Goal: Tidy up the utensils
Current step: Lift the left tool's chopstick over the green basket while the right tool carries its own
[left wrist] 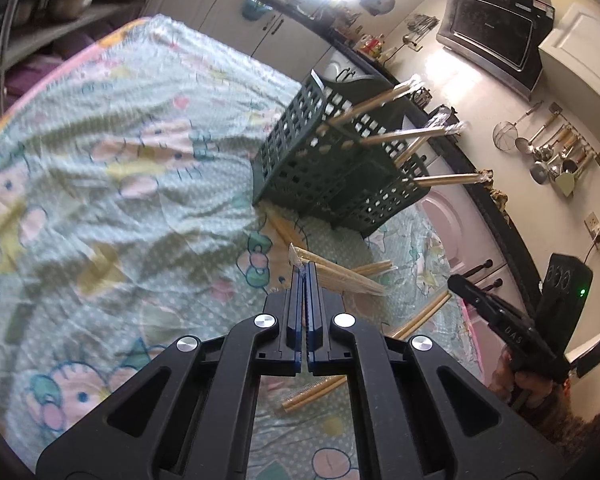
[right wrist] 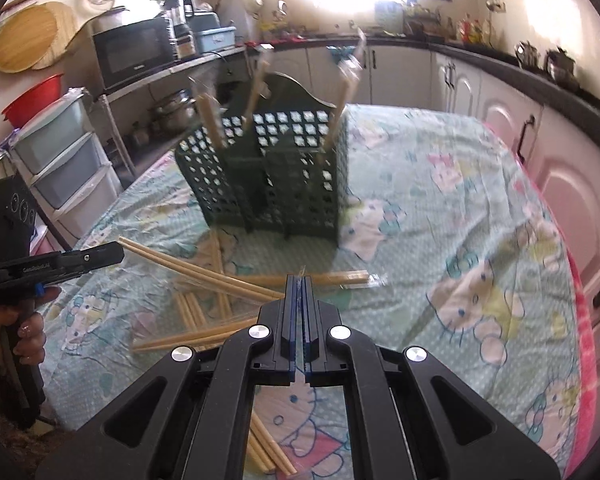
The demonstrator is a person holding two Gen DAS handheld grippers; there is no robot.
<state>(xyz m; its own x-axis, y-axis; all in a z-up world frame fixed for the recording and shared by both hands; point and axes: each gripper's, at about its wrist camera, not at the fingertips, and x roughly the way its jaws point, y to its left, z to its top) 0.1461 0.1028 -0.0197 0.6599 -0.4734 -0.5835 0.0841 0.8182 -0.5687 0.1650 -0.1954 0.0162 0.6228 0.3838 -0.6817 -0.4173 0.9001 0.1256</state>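
A dark green lattice utensil basket (left wrist: 320,160) (right wrist: 276,184) stands on the patterned tablecloth (left wrist: 100,160), with several wrapped chopstick pairs (left wrist: 412,132) sticking out of it. My left gripper (left wrist: 305,270) is shut, pinching the clear wrapper end of a chopstick pack (left wrist: 348,278) just in front of the basket. My right gripper (right wrist: 300,280) is shut too, with a bit of clear wrapper of another pack (right wrist: 340,279) caught between its tips. More wrapped chopsticks (right wrist: 192,312) lie loose on the cloth. Each gripper shows in the other's view: right gripper (left wrist: 460,284), left gripper (right wrist: 114,254).
Pale cabinets with a dark counter (right wrist: 540,80) run around the table. Plastic drawers (right wrist: 68,160) and a microwave (right wrist: 132,50) stand to the left in the right wrist view. A hand (right wrist: 30,336) holds the left gripper's handle. The table's pink edge (right wrist: 580,320) is close on the right.
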